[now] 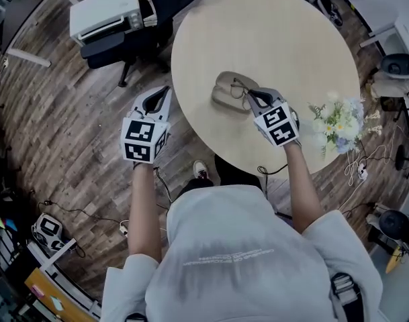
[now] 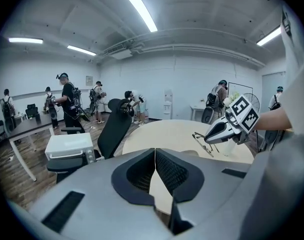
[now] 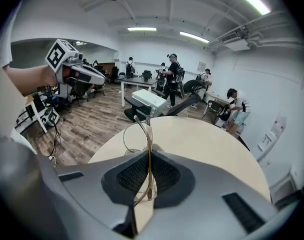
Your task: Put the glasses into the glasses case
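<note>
Jaws of right gripper (image 3: pixel 149 159) pinch glasses (image 3: pixel 148 134) (case (image 1: pixel 224 96) partly hidden)

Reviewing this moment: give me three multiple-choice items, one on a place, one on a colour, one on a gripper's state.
1. Where does the open glasses case lie?
A. on the round table
B. on the floor
C. on the office chair

2. What colour is the case?
A. black
B. beige
C. red

3. The right gripper's jaws are:
A. wide apart and empty
B. shut on a flower stem
C. shut on the glasses

Answers:
1 A: the head view shows it on the tabletop.
2 B: it is close to the table's own tone.
3 C: the right gripper view shows the thin frame pinched between them.
</note>
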Motion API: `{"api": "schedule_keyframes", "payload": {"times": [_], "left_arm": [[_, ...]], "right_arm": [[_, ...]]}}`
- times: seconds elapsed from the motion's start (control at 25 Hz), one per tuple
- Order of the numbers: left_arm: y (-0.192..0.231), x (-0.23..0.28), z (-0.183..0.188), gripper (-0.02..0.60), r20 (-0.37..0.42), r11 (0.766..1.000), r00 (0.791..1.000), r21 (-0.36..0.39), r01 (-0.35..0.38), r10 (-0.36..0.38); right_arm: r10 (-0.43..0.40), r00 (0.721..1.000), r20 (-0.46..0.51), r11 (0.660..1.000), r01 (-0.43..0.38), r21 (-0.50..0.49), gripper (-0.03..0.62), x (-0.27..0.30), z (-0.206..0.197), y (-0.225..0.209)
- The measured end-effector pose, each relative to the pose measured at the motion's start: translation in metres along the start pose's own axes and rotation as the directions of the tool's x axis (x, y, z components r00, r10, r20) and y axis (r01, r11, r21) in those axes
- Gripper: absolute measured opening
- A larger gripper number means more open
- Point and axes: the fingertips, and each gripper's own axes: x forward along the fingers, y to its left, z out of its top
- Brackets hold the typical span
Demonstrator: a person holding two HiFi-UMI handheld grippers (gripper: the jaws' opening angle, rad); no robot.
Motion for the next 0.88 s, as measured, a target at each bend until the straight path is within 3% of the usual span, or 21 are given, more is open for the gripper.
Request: {"api": "schedule_keyframes", "payload": {"times": [0.32,0.88], "left_arm": [[0.000,0.033,-0.016,0.014,-0.058,0.999,0.998,-0.043,-0.009,0.006],[-0.023,0.052,-0.040,0.014,-0.122,0.995,0.992,-0.100,0.023,-0.036]], "right_arm": [[0.118,0.988,-0.101,0.992,-0.121,-0.029,0.014,0.051,-0.032,0.003],[0.323,0.917,-0.234,0.941,-0.337,-0.025,0.015,0.096,-0.071,0.037]]}}
